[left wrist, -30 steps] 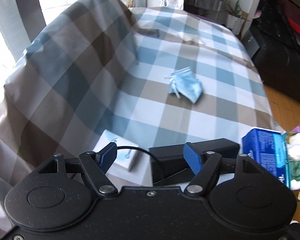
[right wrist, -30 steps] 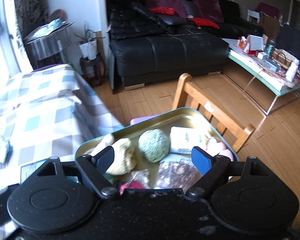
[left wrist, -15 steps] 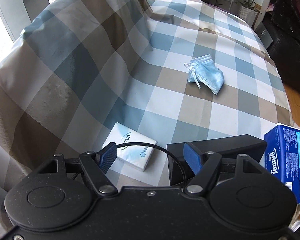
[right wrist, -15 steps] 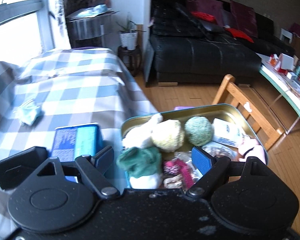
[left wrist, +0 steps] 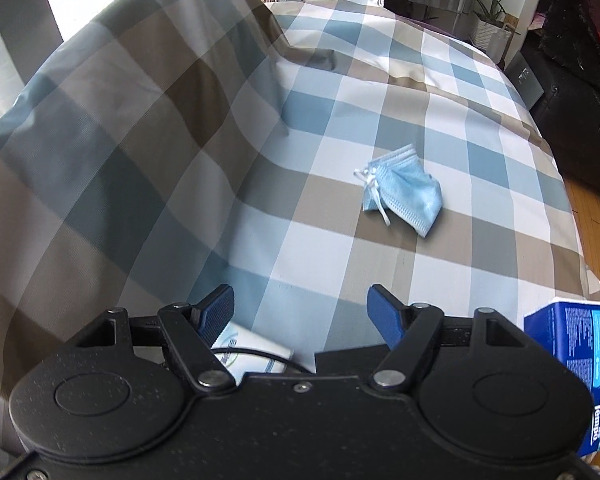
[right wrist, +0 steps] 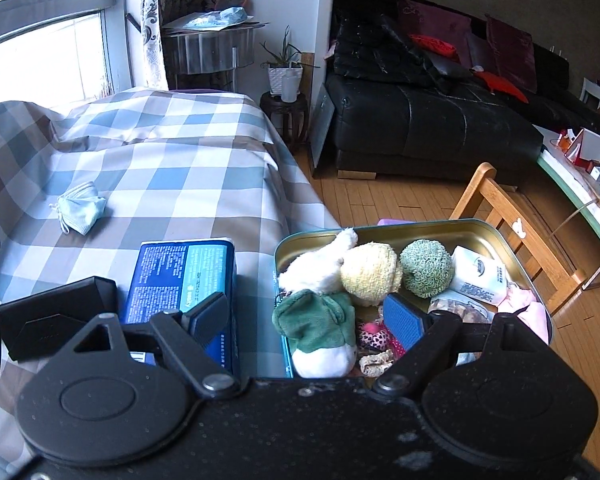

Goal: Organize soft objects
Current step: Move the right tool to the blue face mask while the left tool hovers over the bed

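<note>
Two wrist cameras look along two hand-held grippers over a desk covered with a blue, white and brown checked cloth (left wrist: 380, 128).

In the left wrist view, the left hand-held gripper (left wrist: 300, 312) stands with its blue-padded jaws apart and nothing between them; only bare cloth shows in the gap. Ahead of it, well apart, a crumpled light-blue face mask (left wrist: 404, 196) with white ear loops lies flat on the cloth. Just below the left jaw, a small white tissue packet (left wrist: 252, 354) peeks out, crossed by a thin black cable (left wrist: 260, 354). At the right edge stands a blue tissue box (left wrist: 568, 344).

In the right wrist view, the right hand-held gripper (right wrist: 308, 316) is also wide open and grips nothing. Its left jaw hangs over the blue tissue box (right wrist: 184, 276); its right jaw hangs over a metal tin tray (right wrist: 452, 230) that sits just beside the box at the desk's edge. The tray holds a pile of soft things: a white plush toy (right wrist: 320, 260), a yellow knitted ball (right wrist: 372, 272), a green fuzzy ball (right wrist: 426, 266), a green and white plush (right wrist: 320, 328), a white packet (right wrist: 480, 276) and something pink (right wrist: 524, 304) at the right end. A black box (right wrist: 56, 312) lies left of the tissue box. The face mask (right wrist: 80, 208) lies farther off on the cloth. Behind the tray stand a wooden chair (right wrist: 516, 232) and a black sofa (right wrist: 428, 120).
</note>
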`<state>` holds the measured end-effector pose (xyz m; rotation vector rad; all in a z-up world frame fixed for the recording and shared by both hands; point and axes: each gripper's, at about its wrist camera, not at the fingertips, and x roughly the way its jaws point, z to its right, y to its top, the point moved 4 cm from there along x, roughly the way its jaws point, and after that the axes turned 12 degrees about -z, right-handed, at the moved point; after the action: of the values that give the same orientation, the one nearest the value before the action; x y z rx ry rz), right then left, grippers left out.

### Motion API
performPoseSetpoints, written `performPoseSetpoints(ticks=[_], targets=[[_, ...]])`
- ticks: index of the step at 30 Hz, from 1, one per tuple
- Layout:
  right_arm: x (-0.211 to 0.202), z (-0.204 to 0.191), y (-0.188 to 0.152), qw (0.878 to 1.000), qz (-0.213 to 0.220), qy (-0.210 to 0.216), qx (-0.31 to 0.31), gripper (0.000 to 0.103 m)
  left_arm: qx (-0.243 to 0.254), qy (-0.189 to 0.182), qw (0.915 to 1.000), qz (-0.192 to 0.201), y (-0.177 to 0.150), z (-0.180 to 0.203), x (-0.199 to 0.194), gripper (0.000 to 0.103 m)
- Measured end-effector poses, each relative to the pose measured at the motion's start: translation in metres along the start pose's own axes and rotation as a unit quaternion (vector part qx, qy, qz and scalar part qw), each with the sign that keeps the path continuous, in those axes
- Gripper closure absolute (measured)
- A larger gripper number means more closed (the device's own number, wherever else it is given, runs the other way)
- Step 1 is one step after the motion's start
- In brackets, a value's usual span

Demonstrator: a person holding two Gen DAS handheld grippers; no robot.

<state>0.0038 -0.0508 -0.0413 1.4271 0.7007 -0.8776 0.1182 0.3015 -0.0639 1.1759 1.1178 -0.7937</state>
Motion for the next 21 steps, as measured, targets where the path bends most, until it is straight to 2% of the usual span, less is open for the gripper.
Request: performPoseSetpoints(ticks=[5,11,21], targets=[[0.004,-0.009,0.0,1.0,-0.002,-0.004,-0.016,0.018,0.008,-0.001,0.9999,-0.011,0.017,-0.001,0.007,0.034],[0.004,-0.02,-0.001,0.999,0.003,0.003,-0.034,0.019,0.026,0.013,0.9996,-0.003,0.033,-0.008,0.01,0.034],[0.004,-0.039,-0.008,0.998,-0.005,0.015,-0.054,0.018,0.046,0.017,0.9987,-0.01,0.038,-0.019,0.023,0.034]])
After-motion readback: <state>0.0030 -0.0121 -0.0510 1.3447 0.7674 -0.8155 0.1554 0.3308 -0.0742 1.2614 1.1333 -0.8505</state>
